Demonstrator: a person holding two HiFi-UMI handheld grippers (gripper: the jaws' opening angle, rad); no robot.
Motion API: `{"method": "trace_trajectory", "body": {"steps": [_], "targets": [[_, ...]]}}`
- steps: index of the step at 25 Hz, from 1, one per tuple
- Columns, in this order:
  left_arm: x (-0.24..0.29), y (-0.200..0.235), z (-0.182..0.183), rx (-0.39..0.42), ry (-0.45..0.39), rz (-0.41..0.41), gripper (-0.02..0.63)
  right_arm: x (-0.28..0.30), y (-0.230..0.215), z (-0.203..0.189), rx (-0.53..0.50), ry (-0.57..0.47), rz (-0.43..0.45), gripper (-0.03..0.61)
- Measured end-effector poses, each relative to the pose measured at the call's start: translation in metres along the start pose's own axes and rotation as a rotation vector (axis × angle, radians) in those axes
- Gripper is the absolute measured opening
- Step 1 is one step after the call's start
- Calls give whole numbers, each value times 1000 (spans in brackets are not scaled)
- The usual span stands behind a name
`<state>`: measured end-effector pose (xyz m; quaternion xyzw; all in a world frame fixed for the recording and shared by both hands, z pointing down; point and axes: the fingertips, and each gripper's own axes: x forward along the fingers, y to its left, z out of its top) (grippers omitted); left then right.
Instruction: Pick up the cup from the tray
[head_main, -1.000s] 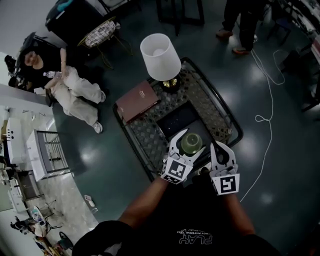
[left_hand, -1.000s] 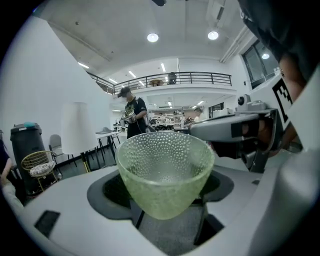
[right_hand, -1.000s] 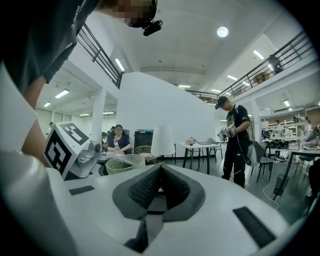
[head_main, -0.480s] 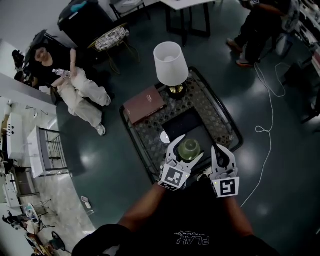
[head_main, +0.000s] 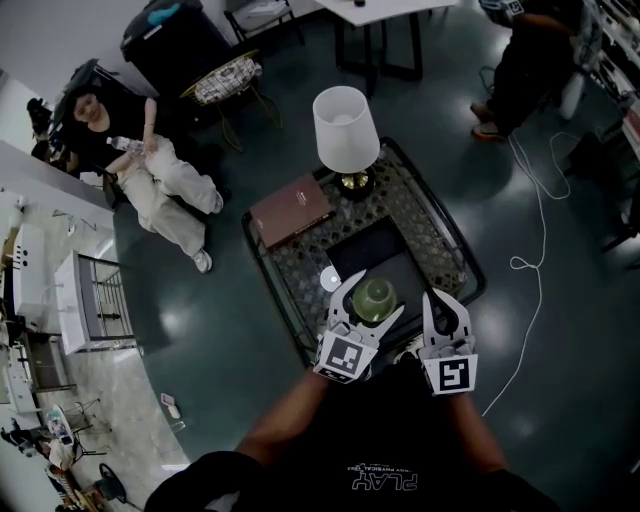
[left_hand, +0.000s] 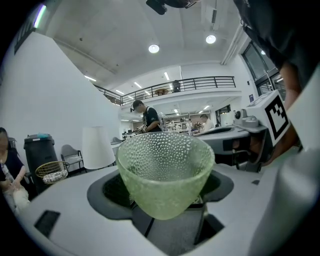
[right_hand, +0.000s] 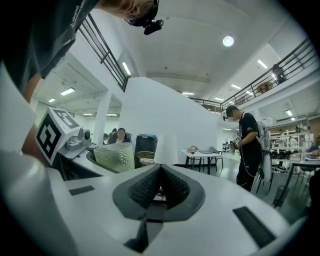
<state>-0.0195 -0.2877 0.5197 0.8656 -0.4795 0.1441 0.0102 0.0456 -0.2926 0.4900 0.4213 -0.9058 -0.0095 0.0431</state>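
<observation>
Cup (head_main: 374, 296), pale green and dimpled, sits clamped in the left tool (head_main: 372, 303) over the near end of the dark tray (head_main: 357, 243) in the head view. The tray lies on a patterned worktop (head_main: 440, 250), with a lamp (head_main: 346, 124) at the far end and a book (head_main: 290, 210) at far left. The right tool (head_main: 444, 308) hangs just right of the cup, apart from it.

Left gripper view: the jaws press on the cup (left_hand: 165, 175) from both sides, its rim upward, with the right tool's marker cube (left_hand: 272, 114) at right and the lamp (left_hand: 98, 147) at left.

Right gripper view: the right tool (right_hand: 160, 186) is closed, its pads meeting with nothing between them. The cup (right_hand: 114, 156) shows at left.
</observation>
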Motion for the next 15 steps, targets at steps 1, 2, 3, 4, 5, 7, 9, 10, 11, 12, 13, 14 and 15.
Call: {"method": "trace_trajectory", "body": {"steps": [1,2,3,4,5,7,9,10,11,12,13,14,15], "targets": [[-1,0,0,-2,-1,3,383,-1,1,0,-5,-1,2,11],[-1,1,0,-5,-2,7,383,-2,2,0,-10,0,5,11],[-2,2,-1,-7,-2,10,383,-2,3,-1,-12,0,7,11],[-3,3,-2,-8,-2,12,383,-2,4,-2,-10,1,8,11],[-3,4,-3,-8,-3,13,383,-1,5,-2,-9,3,7,11],[-4,5,-2,-8,-5,13,383,-1,6,-1,-13,3,6,11],[-5,4,-1,-10,-7,12,383,-2,6,2,-14,-5,3,11],[-6,3,-1,-10,-8,11,383,-2,6,2,-14,-8,2,11],[-6,3,-1,-9,-8,12,383,-3,6,1,-15,-10,2,11],[-6,2,-3,-9,-9,13,383,-3,7,0,-18,-12,2,11],[-6,2,-4,-8,-11,14,383,-3,7,-2,-23,-11,3,11],[-6,2,-5,-8,-12,17,383,-3,8,-4,-28,-10,4,11],[-6,2,-6,-7,-14,19,383,-3,8,-6,-33,-9,5,11]]}}
